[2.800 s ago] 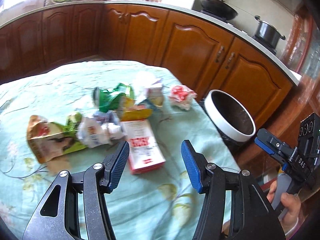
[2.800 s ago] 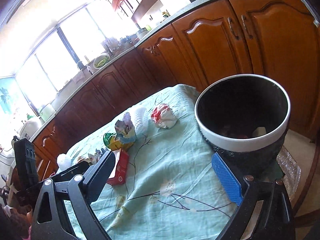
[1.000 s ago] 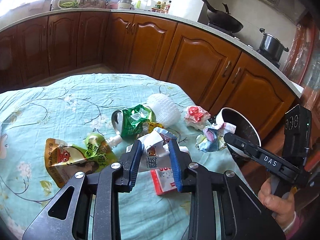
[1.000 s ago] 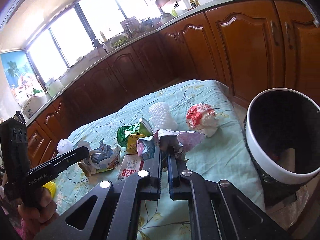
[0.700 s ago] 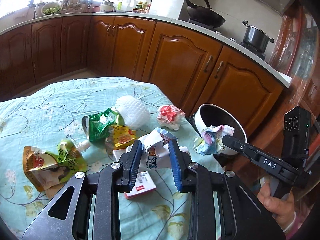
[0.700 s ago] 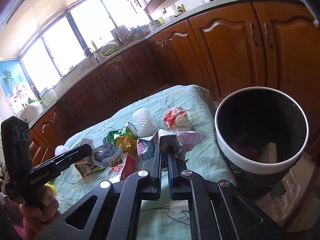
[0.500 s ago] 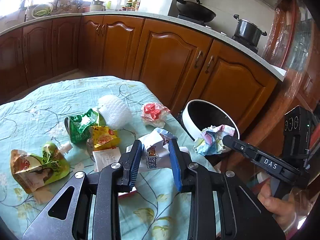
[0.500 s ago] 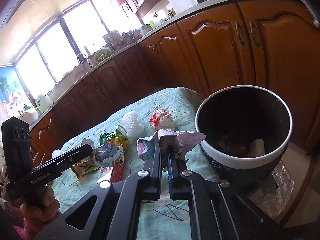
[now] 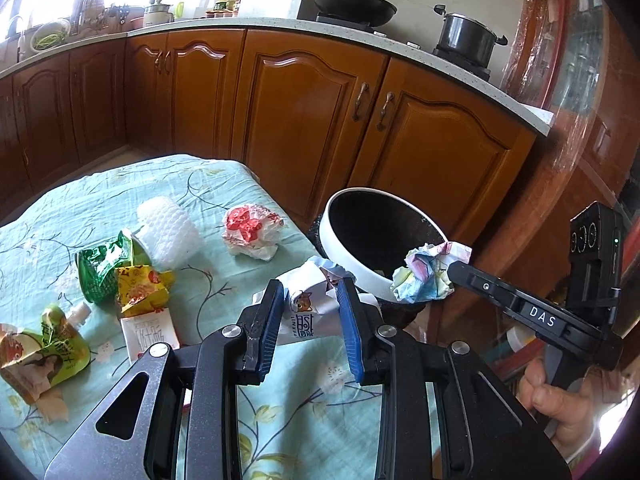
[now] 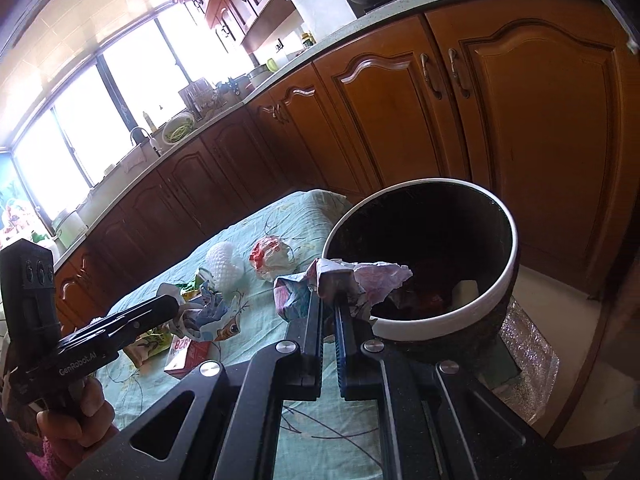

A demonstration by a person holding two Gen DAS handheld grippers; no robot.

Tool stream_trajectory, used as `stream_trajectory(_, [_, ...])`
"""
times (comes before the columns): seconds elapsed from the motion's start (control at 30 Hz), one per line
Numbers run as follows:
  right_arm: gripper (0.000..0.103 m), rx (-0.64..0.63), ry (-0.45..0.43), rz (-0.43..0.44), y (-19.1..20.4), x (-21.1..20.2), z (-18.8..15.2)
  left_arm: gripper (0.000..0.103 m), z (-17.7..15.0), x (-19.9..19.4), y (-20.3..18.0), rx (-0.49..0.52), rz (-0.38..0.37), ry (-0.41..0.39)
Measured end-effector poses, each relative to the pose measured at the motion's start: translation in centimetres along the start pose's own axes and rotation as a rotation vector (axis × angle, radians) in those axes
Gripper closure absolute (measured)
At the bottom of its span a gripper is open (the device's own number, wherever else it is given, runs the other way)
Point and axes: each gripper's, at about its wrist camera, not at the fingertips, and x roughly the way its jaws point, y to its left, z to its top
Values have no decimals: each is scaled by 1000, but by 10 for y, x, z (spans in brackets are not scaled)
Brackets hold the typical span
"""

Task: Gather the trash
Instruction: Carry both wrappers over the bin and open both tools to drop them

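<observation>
1. Lying on the table (image 9: 60, 208), a pouch (image 9: 44, 354), green wrapper (image 9: 102, 264) and red-white wad (image 9: 250, 232) are left uncollected.
2. A white wrapper (image 9: 310, 312) is pinched in the left gripper (image 9: 311, 322), above the table edge; released there, it could miss the bin (image 9: 348, 264).
3. A pastel wad (image 10: 360, 284) is clamped in the tightly closed right gripper (image 10: 329, 316) at the rim; its loose folds could be snagged and spilled outside.
</observation>
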Motion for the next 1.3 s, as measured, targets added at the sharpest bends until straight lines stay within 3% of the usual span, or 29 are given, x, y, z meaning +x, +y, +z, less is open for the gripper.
stream_trajectory(0.7, [98, -17, -4, -95, -44, 9, 36, 76, 47, 62, -53, 86, -66, 19])
stream_trajectory(1.3, [97, -97, 94, -174, -62, 41, 61, 75, 67, 126, -73, 124, -44, 103])
